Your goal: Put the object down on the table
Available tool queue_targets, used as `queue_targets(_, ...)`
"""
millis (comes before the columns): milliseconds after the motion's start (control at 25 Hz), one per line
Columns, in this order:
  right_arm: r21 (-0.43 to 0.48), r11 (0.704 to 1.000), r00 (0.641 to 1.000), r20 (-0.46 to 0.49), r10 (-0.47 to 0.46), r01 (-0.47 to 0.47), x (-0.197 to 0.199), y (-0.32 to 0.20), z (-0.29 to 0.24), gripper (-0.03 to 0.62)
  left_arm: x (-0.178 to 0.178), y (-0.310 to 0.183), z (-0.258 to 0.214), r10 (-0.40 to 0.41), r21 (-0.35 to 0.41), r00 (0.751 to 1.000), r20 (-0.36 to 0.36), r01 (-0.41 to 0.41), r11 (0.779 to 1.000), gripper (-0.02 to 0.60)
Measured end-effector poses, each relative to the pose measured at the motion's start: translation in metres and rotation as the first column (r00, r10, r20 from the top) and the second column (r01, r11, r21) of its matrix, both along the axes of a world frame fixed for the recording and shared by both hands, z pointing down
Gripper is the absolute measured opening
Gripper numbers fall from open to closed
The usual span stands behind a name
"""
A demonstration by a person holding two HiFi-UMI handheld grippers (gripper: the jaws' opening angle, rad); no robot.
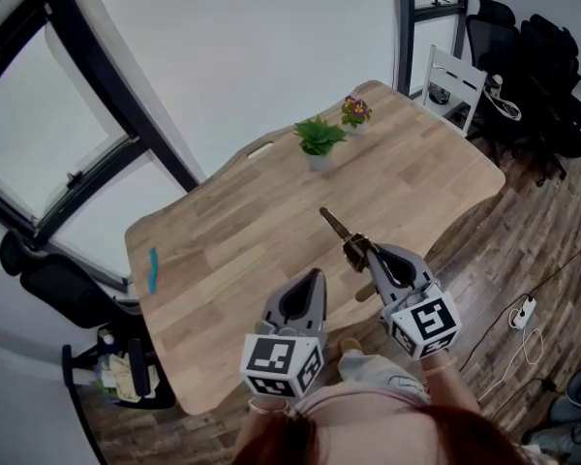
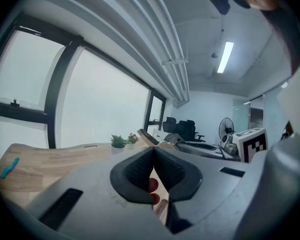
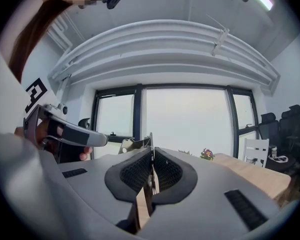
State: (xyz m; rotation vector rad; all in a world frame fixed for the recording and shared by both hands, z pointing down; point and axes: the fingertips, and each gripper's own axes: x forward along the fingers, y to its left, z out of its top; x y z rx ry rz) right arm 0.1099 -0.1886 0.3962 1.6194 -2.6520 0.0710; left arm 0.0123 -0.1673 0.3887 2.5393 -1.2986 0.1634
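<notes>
While the pale wooden table point(image 1: 232, 231) with its wavy, rounded edge fills the middle of the head view, the object point(image 1: 336, 229) is not lying on it – this slim brown-and-metal piece juts from the tips of the right gripper point(image 1: 366, 251) over the near right part of the top, pointing toward the plants. The right gripper's jaws are clamped on it; in the right gripper view a thin metal strip stands pinched between the pads. The left gripper point(image 1: 317, 275) sits just beside it, over the near edge, with its jaws pressed together at the tips and nothing between them. Far across the top stand a small green plant point(image 1: 319, 139) and, close by, a flowering plant point(image 1: 355, 112); a little blue item point(image 1: 153, 269) lies alone near the left edge. A white chair point(image 1: 456, 79) is at the table's far end, and black office chairs point(image 1: 542, 56) crowd the corner beyond. Big dark-framed windows point(image 1: 39, 134) run along the left wall – bright, washed out. The floor point(image 1: 508, 240) is dark wood plank, with a power strip point(image 1: 524, 310) and its cable lying on it at right.
</notes>
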Motion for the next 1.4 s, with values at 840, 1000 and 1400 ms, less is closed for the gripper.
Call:
queue_targets(840,-0.058,0.989,0.965,-0.218,-0.148,0.138,-0.021,-0.078,0.055,0.008,-0.007,-0.066,0.033,-0.1,-0.051,0.995,-0.001,0.099,0.994,0.002)
queue_targets(1000,-0.064,0.987,0.949,-0.273,-0.159,0.147,-0.031,-0.088,0.065,0.008,-0.013,-0.076,0.032,-0.087,-0.055,0.996,-0.003,0.087,0.995,0.002)
queue_targets(1400,-0.119,0.985,0.924,-0.347,-0.162,0.128,-0.046,-0.113,0.1,0.008,-0.03,-0.105,0.03,-0.051,-0.055,0.999,-0.007,0.05,0.997,0.002)
